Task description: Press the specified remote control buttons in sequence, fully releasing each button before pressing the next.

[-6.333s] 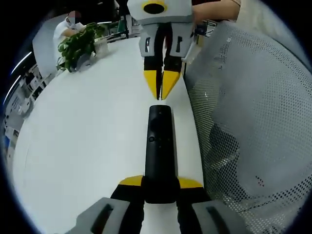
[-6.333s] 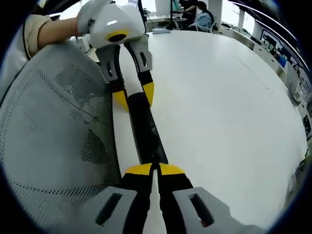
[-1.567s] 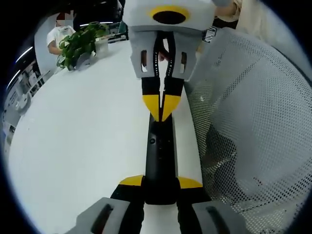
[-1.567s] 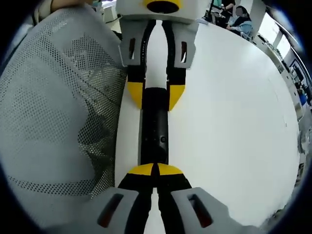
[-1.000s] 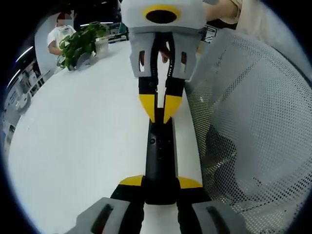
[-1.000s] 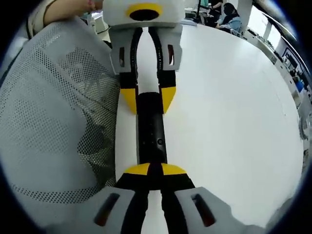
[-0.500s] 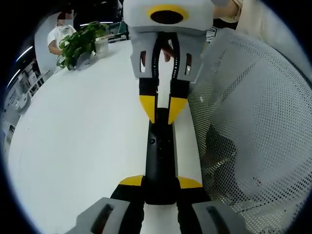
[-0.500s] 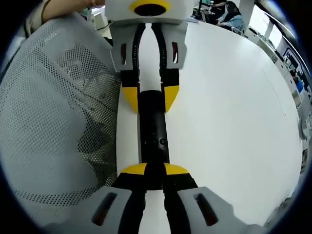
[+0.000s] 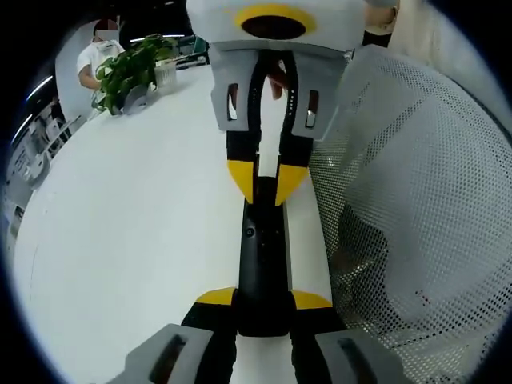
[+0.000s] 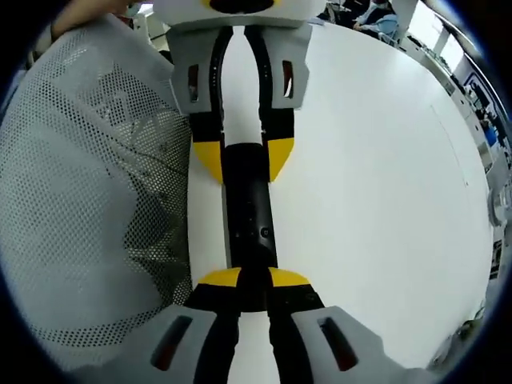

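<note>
A slim black remote [image 9: 262,256] lies along the edge of the white table [image 9: 136,216]. My left gripper [image 9: 264,300] is shut on its near end, one yellow tip on each side. In the right gripper view the same remote [image 10: 250,216] runs away from me to the left gripper [image 10: 242,164], which clamps its far end. My right gripper [image 10: 254,278] sits over the opposite end with its tips a little apart, so it is open. From the left gripper view the right gripper [image 9: 266,182] comes down onto the remote's far end, hiding the top buttons.
A grey mesh chair back [image 9: 416,200] presses close along the table edge beside the remote, also seen as the mesh [image 10: 88,200]. A potted plant [image 9: 128,72] and a seated person [image 9: 100,52] are at the table's far end. Open tabletop [image 10: 376,184] spreads on the other side.
The right gripper's tips, shut together on the remote 1.6 s ago, have parted slightly and shifted a little along the remote's end. The left gripper keeps its hold.
</note>
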The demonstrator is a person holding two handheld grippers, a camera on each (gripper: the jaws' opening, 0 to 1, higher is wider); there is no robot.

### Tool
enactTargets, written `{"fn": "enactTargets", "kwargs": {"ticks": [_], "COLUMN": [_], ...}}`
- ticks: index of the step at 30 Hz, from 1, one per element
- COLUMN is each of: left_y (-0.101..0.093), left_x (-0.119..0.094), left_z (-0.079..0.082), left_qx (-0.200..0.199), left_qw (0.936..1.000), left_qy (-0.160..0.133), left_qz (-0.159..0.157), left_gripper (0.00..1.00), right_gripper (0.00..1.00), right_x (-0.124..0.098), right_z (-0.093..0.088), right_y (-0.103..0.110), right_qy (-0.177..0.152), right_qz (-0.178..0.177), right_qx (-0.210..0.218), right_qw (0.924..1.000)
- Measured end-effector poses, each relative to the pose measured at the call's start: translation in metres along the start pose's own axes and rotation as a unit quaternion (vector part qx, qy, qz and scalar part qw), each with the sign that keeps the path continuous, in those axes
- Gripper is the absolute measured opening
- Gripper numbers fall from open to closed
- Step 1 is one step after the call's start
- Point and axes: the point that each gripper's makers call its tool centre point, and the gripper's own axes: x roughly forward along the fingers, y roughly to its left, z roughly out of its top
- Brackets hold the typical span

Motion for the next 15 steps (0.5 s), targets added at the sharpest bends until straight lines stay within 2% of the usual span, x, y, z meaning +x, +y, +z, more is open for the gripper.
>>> {"fn": "enactTargets", "kwargs": {"ticks": [2,7,10,12,15], "left_y": [-0.0001,-0.0002,-0.0002,-0.0002,-0.0001], "left_x": [0.0,-0.0001,-0.0001,-0.0001,-0.0001], "left_z": [0.0001,0.0002,0.0002,0.0002,0.0002], "left_qx": [0.001,0.0,-0.001,-0.001,-0.001], "left_qw": [1.0,1.0,1.0,1.0,1.0], "left_qy": [-0.001,-0.002,-0.001,-0.001,-0.001], "left_qz": [0.0,0.0,0.0,0.001,0.001], "left_gripper": [0.24,0.24,0.24,0.24,0.24], "right_gripper": [0.1,0.1,0.1,0.11,0.11], "right_x": [-0.0012,-0.002,-0.0014,-0.0012,0.0002], "right_z": [-0.0004,0.0017,0.0033,0.0043,0.0063], "right_y": [0.0005,-0.0012,-0.0004,-0.0006,-0.0003], "right_qy": [-0.016,-0.05,-0.051,-0.038,-0.03], "right_qz": [-0.004,-0.003,-0.005,-0.009,-0.008], "right_qx": [0.002,0.054,0.037,0.001,-0.004], "right_qw": [0.9999,0.9973,0.998,0.9992,0.9995]}}
